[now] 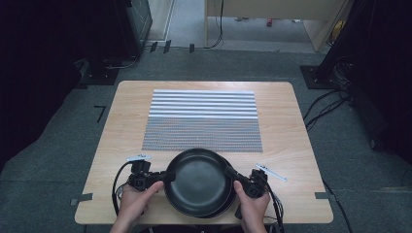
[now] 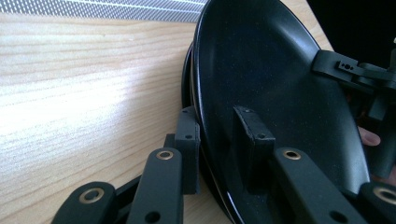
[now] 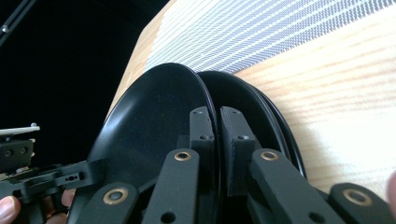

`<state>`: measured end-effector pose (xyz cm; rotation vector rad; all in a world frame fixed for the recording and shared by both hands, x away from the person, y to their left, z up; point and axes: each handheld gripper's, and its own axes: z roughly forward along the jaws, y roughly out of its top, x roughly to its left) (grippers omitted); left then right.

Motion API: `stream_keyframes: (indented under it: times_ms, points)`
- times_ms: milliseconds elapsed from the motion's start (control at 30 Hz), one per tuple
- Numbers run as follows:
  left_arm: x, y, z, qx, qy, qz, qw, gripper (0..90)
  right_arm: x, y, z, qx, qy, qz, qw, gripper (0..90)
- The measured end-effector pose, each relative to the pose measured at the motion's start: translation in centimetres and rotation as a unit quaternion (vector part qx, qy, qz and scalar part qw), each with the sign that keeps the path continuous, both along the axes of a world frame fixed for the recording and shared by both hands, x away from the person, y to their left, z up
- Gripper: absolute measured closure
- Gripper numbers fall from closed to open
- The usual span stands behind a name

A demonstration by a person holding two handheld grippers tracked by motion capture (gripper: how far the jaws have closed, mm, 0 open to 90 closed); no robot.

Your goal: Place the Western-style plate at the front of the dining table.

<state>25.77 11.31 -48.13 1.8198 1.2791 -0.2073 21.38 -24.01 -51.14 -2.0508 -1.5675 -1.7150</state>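
Observation:
A black plate (image 1: 199, 179) is held a little above a stack of like black plates (image 1: 222, 208) near the table's front edge. My left gripper (image 1: 167, 175) is shut on its left rim, and my right gripper (image 1: 231, 174) is shut on its right rim. In the left gripper view, the left gripper (image 2: 219, 140) has one jaw inside the plate (image 2: 280, 79) and one behind its rim. In the right gripper view, the right gripper (image 3: 217, 128) pinches the rim of the top plate (image 3: 154, 116), tilted off the lower plates (image 3: 254, 102).
A grey and white striped mat (image 1: 204, 119) covers the middle and far part of the wooden table (image 1: 291, 126). Bare wood lies to either side of the plates. Cables trail on the carpet to the right, and dark equipment stands around the table.

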Motion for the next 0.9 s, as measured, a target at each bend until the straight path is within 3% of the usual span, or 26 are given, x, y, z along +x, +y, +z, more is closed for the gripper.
stream_keyframes:
  times_ms: [333, 533, 900]
  points:
    - [1.0, -0.5, 1.0, -0.011, -0.004, 0.002, 0.9999, 73.7, 1.1, -0.5, 1.1, -0.004, 0.0, -0.002, 1.0, 84.5]
    - [2.5, -0.9, 1.9, -0.022, -0.011, 0.01, 0.9997, 74.6, 2.9, -1.0, 2.3, -0.001, 0.0, -0.006, 1.0, 84.3]
    - [5.9, -1.0, 3.1, -0.033, -0.005, 0.021, 0.9992, 75.2, 5.8, -1.2, 4.2, -0.008, -0.009, 0.0, 0.9999, 84.1]
